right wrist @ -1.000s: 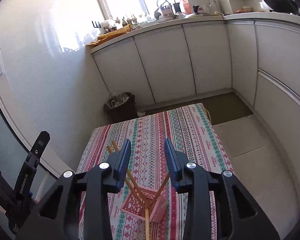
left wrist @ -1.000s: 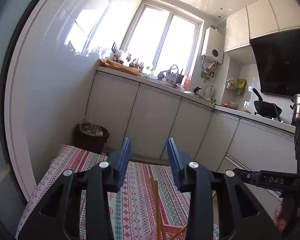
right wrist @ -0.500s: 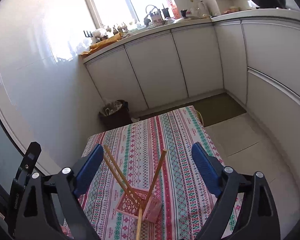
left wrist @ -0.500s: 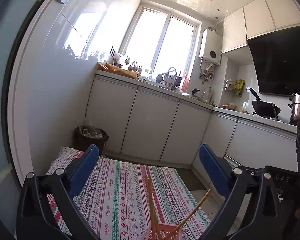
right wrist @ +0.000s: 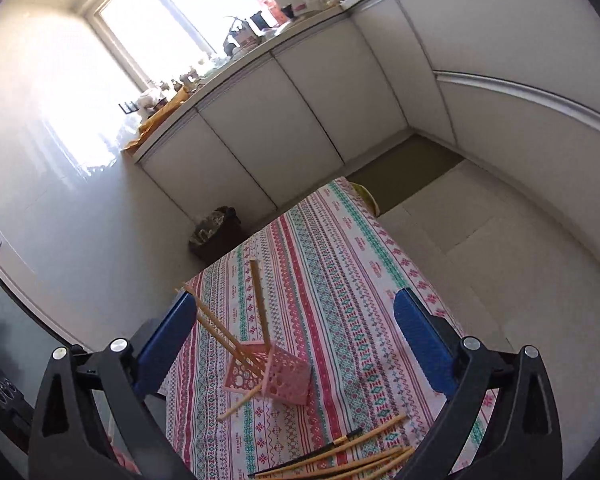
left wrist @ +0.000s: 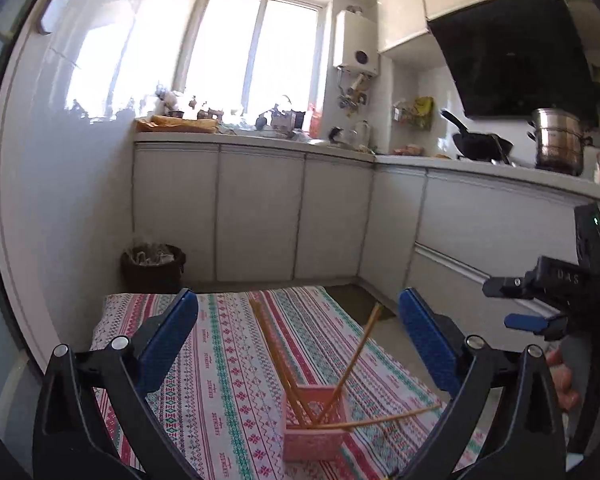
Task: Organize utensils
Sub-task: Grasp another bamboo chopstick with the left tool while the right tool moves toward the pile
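Observation:
A pink perforated holder stands on the striped tablecloth with several wooden chopsticks leaning out of it. My left gripper is open, above and behind the holder, nothing between its blue pads. In the right wrist view the holder sits just ahead with its chopsticks fanned out. More loose chopsticks, wooden and black, lie on the cloth near the lower edge. My right gripper has its jaws opening, wide apart, nothing held. That gripper also shows at the right of the left wrist view.
The table ends at a tiled floor on the right. A dark waste bin stands by the white wall beyond the table. White cabinets line the back and right. A hand grips the right tool.
Both grippers went from nearly shut to wide open. Both views shifted, bringing the pink holder and the loose chopsticks further into sight; the right wrist view rolled.

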Tool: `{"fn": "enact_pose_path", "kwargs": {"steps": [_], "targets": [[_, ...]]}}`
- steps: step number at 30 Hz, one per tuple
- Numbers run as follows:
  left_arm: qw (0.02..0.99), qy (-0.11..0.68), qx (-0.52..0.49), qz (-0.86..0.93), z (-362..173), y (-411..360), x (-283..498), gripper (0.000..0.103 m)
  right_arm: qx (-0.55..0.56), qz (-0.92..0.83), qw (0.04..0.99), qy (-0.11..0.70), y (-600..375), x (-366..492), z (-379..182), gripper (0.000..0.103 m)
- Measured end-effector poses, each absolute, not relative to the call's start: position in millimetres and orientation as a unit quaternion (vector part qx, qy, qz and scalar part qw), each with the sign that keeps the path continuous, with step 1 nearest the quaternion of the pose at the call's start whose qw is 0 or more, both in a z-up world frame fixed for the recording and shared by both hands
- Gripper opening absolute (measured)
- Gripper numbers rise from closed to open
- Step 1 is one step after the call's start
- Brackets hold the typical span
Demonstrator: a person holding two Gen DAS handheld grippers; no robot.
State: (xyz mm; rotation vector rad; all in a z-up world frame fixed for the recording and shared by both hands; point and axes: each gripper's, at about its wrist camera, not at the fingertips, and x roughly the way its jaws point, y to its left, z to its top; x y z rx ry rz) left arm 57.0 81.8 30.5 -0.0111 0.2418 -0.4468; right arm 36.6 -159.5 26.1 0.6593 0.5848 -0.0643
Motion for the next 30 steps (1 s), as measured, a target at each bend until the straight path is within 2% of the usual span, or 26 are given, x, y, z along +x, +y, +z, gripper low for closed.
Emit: {"fn": "enact_pose_path", "kwargs": {"steps": [6, 11, 14, 18, 20, 22, 24, 27, 30], "targets": [[0.901, 0.224, 0.083, -0.361, 2, 49, 23, 0.096, 0.349, -0.050, 0.887, 0.300, -197, 13, -1, 0.096], [0.811, 0.293, 0.239, -0.447, -27, -6, -15, 0.096, 0.394, -0.047, 0.863, 0.313, -219, 15, -15, 0.096], [0.753, 0.339, 0.300, -0.478, -56, -44, -24, 0.096, 0.424, -0.032, 0.847, 0.319, -232, 14, -22, 0.096], [0.686, 0.447, 0.358, -0.449, -118, -87, -9, 0.095, 0.444, -0.040, 0.838, 0.316, -250, 7, -24, 0.096], [0.648, 0.499, 0.357, -0.452, -144, -99, -1, 0.088, 0.462, -0.043, 0.828, 0.315, -262, 4, -28, 0.096], [0.617, 0.535, 0.351, -0.458, -162, -109, 9, 0.072, 0.476, -0.046, 0.819, 0.318, -271, 1, -31, 0.096], [0.602, 0.557, 0.343, -0.459, -172, -117, 21, 0.067, 0.488, -0.049, 0.812, 0.316, -280, -3, -34, 0.096], [0.593, 0.571, 0.345, -0.451, -181, -124, 36, 0.066, 0.495, -0.051, 0.809, 0.314, -289, -8, -35, 0.096], [0.576, 0.583, 0.348, -0.455, -188, -130, 45, 0.058, 0.498, -0.052, 0.807, 0.314, -294, -10, -36, 0.096]]}}
